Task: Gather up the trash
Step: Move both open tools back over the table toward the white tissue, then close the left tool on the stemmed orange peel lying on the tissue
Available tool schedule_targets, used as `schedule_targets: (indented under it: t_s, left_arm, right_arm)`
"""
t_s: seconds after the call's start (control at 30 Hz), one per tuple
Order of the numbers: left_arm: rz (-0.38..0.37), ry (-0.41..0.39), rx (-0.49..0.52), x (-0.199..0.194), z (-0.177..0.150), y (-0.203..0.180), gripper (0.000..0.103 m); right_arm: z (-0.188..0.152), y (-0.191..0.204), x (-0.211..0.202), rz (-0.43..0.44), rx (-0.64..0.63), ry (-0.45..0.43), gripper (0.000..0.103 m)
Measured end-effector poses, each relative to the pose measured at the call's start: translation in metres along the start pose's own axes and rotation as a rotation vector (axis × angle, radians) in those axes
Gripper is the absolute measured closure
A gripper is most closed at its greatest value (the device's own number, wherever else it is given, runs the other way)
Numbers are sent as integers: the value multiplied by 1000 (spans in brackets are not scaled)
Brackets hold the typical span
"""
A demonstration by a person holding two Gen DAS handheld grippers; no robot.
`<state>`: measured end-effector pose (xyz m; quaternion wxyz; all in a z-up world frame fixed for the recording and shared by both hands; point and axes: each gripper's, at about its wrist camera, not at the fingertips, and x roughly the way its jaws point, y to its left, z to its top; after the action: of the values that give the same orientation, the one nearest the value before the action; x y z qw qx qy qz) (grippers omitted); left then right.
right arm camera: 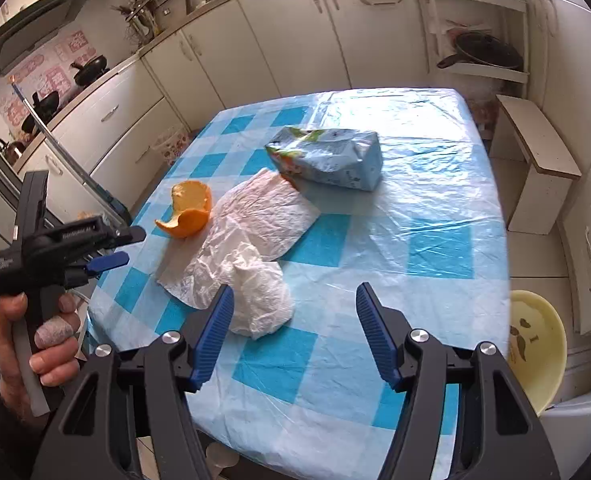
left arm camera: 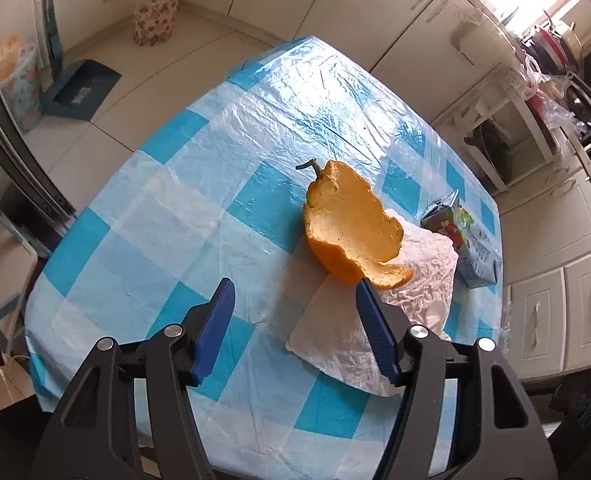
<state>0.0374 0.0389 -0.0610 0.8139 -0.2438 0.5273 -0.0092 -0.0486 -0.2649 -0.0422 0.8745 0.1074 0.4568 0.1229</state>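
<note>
Both grippers, left gripper and right gripper, hovered spread and empty over the table. The left approached the orange peel; the right neared the crumpled paper towel. Straddling each item before closing would probably serve best.

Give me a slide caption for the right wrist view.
Right gripper, open, above crumpled tissue on checked tablecloth, orange peel and carton beyond.

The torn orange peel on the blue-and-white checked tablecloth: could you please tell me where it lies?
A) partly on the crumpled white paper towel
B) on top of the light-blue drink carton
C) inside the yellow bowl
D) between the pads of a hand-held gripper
A: the torn orange peel sits on the checked tablecloth with one edge over the crumpled white paper towel, apart from the light-blue drink carton and the yellow bowl.
</note>
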Motion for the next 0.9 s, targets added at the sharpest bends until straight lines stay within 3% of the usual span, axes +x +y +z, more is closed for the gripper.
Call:
schedule_targets:
  t_s: [0.2, 0.5, 0.77, 0.9]
  left_arm:
    - [-61, 85, -87, 31, 11, 10, 40]
    - [-59, 90, -114, 19, 9, 14, 35]
    - [-225, 155, -224, 26, 13, 28, 26]
    - [-235, 149, -241, 37, 16, 18, 26]
  right_arm:
    - [1, 21, 36, -19, -42, 58, 38]
    - [-2, 22, 52, -13, -59, 99, 38]
    - [0, 19, 52, -2, -49, 96, 38]
    - [1, 18, 52, -2, -56, 89, 38]
